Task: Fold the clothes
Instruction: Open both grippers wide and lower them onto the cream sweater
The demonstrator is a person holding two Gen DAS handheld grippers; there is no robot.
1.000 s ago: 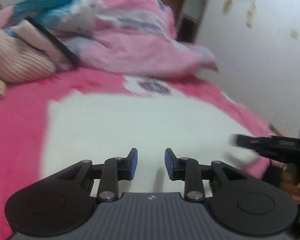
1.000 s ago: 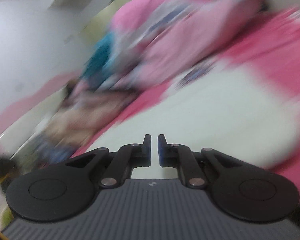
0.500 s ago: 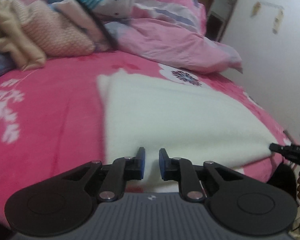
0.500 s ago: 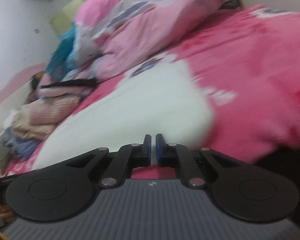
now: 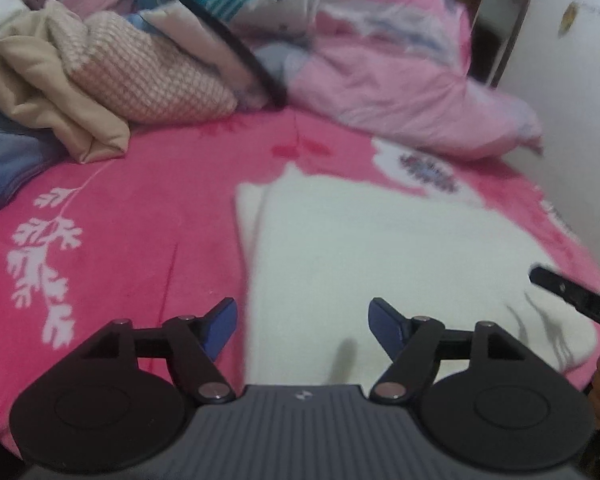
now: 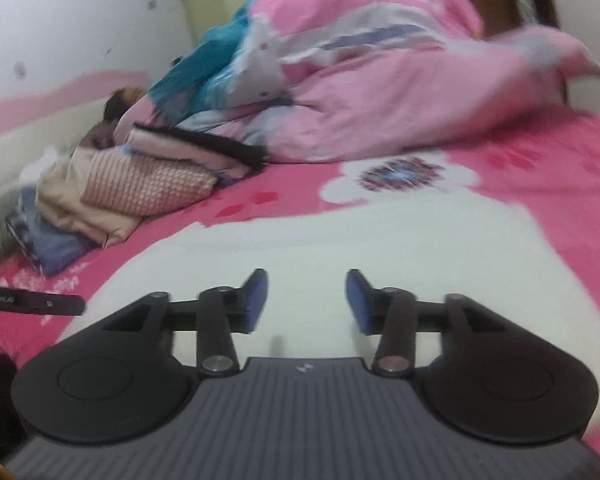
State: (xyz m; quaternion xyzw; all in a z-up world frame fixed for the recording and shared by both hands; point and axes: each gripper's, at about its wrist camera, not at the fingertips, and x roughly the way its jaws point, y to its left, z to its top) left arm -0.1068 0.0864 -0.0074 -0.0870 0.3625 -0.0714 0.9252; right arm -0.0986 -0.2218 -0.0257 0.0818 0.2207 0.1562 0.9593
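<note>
A white fleecy garment (image 5: 400,248) (image 6: 340,248) lies flat and folded on the pink bedspread (image 5: 132,216). My left gripper (image 5: 302,322) hovers open over its near left edge, nothing between the blue pads (image 5: 220,324). My right gripper (image 6: 306,294) also stands open above the garment's near part, holding nothing. The right gripper's finger (image 5: 572,294) shows at the right edge of the left wrist view. The left gripper's finger (image 6: 32,300) shows at the left edge of the right wrist view.
A heap of clothes (image 5: 100,80) (image 6: 132,188) in beige, pink knit and blue lies at the far left of the bed. A crumpled pink duvet (image 5: 380,80) (image 6: 380,80) fills the back. A white wall (image 5: 572,120) runs along the right side.
Both grippers have gone from nearly shut to wide open. The left wrist view has swung left along the garment's edge, and the right wrist view has steadied over the garment.
</note>
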